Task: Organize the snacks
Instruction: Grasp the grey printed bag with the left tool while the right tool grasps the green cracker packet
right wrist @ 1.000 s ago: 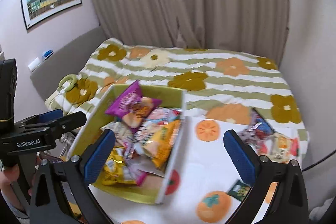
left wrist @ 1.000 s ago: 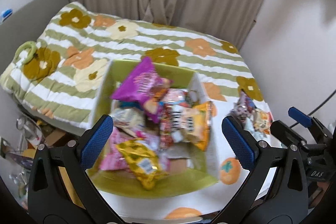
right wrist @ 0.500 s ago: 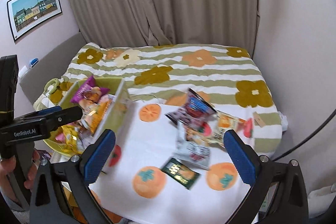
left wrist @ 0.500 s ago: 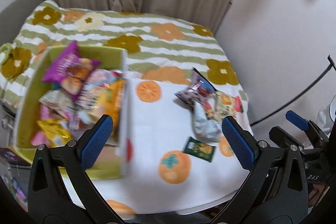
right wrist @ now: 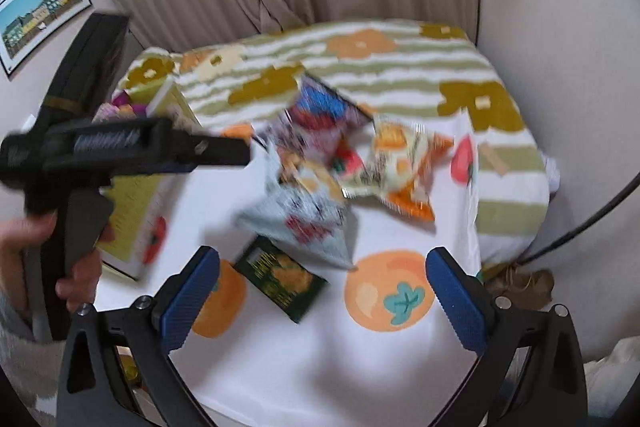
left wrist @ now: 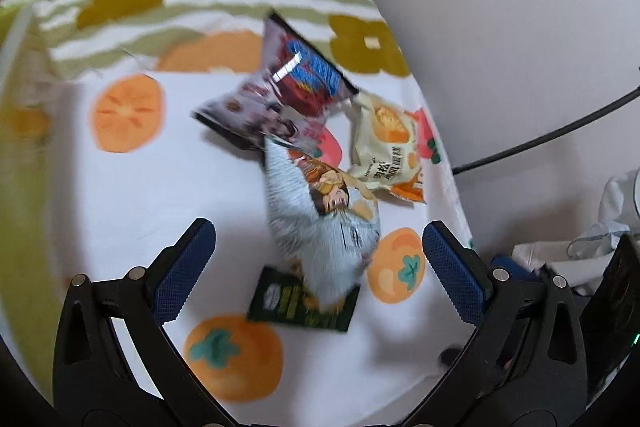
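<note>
Several snack packets lie loose on the white cloth with orange fruit prints: a pale blue-white bag, a dark green packet, a cream and orange bag, and a red-blue bag. My left gripper is open and empty, just above the pale bag and green packet. My right gripper is open and empty, above the green packet. The green box with several snacks stands at the left.
The left gripper's body and the hand holding it cross the left of the right wrist view. A green striped floral blanket lies behind. A wall and black cable are to the right.
Both grippers have swung right, away from the green box, and moved down close to the loose packets. Both stay open and empty.
</note>
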The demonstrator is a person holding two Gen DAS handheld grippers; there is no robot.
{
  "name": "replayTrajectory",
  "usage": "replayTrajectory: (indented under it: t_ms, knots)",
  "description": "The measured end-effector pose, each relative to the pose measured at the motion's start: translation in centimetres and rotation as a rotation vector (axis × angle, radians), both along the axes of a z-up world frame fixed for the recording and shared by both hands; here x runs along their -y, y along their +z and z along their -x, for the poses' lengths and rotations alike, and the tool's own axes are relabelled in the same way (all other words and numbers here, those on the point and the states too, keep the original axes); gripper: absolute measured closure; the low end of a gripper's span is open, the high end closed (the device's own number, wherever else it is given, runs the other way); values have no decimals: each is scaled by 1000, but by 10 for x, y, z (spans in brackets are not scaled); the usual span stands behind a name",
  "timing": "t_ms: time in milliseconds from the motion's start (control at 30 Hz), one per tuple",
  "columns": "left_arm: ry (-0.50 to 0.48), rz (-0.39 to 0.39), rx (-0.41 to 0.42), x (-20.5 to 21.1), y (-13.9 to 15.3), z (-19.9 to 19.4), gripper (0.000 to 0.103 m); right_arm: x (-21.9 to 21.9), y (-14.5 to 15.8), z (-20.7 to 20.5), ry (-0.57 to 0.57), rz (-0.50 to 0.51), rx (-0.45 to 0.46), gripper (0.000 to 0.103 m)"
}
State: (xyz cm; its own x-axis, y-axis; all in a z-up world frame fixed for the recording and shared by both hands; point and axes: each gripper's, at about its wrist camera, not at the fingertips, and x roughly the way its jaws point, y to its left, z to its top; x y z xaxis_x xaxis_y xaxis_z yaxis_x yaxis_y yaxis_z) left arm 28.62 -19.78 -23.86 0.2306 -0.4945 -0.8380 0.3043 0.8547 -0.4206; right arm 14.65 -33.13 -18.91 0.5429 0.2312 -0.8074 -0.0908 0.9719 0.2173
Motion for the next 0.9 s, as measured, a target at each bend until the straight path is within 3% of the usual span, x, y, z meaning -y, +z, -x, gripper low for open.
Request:
replayTrajectory:
  t_ms: [167, 367, 433, 467, 533, 733, 900]
  knots:
    - [-37, -12, -59, 23, -42, -20, 0, 5, -39, -5, 1, -15, -47, 0]
    - [-62, 14, -109, 30, -69, -27, 1, -5, -67, -11, 65, -9, -76, 0]
    - [-69, 45, -122, 29, -74, -27, 9, -9, -73, -12, 81, -11, -85, 0]
    - [-76, 66, -137, 29, -76, -27, 13, -12, -75, -14, 92, -6, -88, 0]
    - [-85, 118, -162, 26, -77, -29, 33, -16, -79, -16, 114, 7, -91, 0]
    - [-96, 124, -156, 18, -72, -31, 40, -29, -89, -22, 197, 33, -105, 0]
    - [-27, 94, -116, -9, -57, -31, 41, -34, -89, -20, 242, 65, -111, 0]
